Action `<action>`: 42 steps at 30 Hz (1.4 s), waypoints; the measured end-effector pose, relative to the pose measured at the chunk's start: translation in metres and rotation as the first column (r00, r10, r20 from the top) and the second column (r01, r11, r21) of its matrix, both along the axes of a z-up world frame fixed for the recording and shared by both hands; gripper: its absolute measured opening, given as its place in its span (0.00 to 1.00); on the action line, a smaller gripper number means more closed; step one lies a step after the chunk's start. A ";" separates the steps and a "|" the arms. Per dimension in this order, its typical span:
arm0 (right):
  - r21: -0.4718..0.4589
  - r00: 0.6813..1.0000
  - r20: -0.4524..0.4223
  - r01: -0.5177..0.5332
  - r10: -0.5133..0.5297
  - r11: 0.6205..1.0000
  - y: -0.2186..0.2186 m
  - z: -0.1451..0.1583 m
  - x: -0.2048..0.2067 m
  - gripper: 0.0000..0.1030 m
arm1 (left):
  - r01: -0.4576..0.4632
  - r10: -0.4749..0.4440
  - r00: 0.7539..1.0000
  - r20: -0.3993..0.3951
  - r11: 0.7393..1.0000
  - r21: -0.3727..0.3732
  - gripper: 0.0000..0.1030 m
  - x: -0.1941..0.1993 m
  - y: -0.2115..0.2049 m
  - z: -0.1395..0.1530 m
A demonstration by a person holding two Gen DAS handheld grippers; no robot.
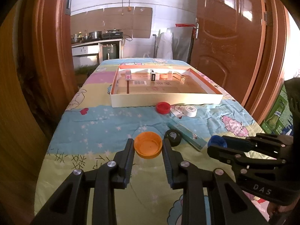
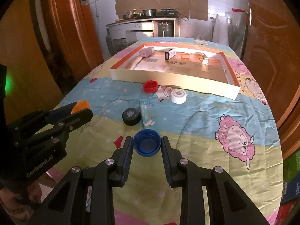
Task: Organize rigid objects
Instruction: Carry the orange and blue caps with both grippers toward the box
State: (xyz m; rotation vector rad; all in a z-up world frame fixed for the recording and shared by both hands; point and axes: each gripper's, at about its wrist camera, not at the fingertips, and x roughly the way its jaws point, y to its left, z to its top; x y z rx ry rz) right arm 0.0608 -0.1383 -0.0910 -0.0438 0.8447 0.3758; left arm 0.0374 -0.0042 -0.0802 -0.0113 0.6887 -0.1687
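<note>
An orange bottle cap [image 1: 148,148], hollow side up, sits between the fingers of my left gripper [image 1: 147,142], which is shut on it near the table's front. My right gripper [image 2: 146,139] is shut on a blue cap [image 2: 147,146], also hollow side up. Each wrist view shows the other gripper from the side: the right gripper [image 1: 215,142] with the blue cap [image 1: 217,140], and the left gripper [image 2: 82,108] with the orange cap [image 2: 81,105]. Loose on the quilt lie a black cap [image 1: 173,137], a red cap [image 1: 163,107], a white cap [image 1: 190,111] and a flat teal box [image 1: 187,136].
A shallow white and orange tray [image 1: 165,99] at the table's far end holds a small pink box [image 1: 128,75], a black and white box [image 1: 153,75], an orange cap [image 1: 163,76] and a glass bottle [image 1: 179,77]. Wooden doors [image 1: 230,37] flank the table.
</note>
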 end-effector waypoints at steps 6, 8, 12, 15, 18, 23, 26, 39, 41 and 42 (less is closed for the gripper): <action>0.003 1.000 0.011 0.017 -0.017 1.000 -0.006 0.005 0.003 0.30 | -0.006 0.006 1.000 -0.001 1.000 0.006 0.29 0.004 -0.002 0.001; 0.003 1.000 0.016 0.022 -0.023 1.000 -0.007 0.006 0.005 0.30 | -0.006 0.006 1.000 0.000 1.000 0.006 0.29 0.007 -0.002 0.002; 0.006 0.999 0.019 0.032 -0.032 0.999 -0.010 0.008 0.008 0.30 | -0.005 0.005 1.000 0.001 1.000 0.006 0.29 0.011 -0.003 0.005; 0.007 0.999 0.020 0.038 -0.039 0.999 -0.012 0.008 0.011 0.30 | -0.003 0.003 1.000 0.000 1.000 0.004 0.29 0.015 -0.005 0.006; 0.009 0.999 0.020 0.044 -0.044 0.999 -0.015 0.008 0.014 0.30 | -0.002 0.002 1.000 -0.002 1.000 0.001 0.29 0.019 -0.006 0.006; 0.015 0.998 0.026 0.055 -0.056 0.998 -0.021 0.011 0.020 0.30 | -0.001 0.001 1.000 -0.003 1.000 0.000 0.29 0.022 -0.008 0.006; 0.017 0.998 0.032 0.059 -0.060 0.998 -0.023 0.013 0.023 0.30 | 0.001 -0.001 1.000 -0.003 1.000 0.000 0.29 0.025 -0.010 0.007; 0.023 0.996 0.053 0.075 -0.076 0.997 -0.030 0.021 0.039 0.30 | 0.003 -0.003 1.000 -0.011 1.000 -0.001 0.29 0.040 -0.016 0.008; 0.023 0.996 0.054 0.076 -0.077 0.997 -0.031 0.022 0.042 0.30 | 0.004 -0.004 1.000 -0.014 1.000 -0.004 0.29 0.043 -0.016 0.008; 0.022 0.995 0.055 0.078 -0.079 0.997 -0.032 0.022 0.043 0.30 | 0.004 -0.004 1.000 -0.015 1.000 -0.005 0.29 0.045 -0.016 0.008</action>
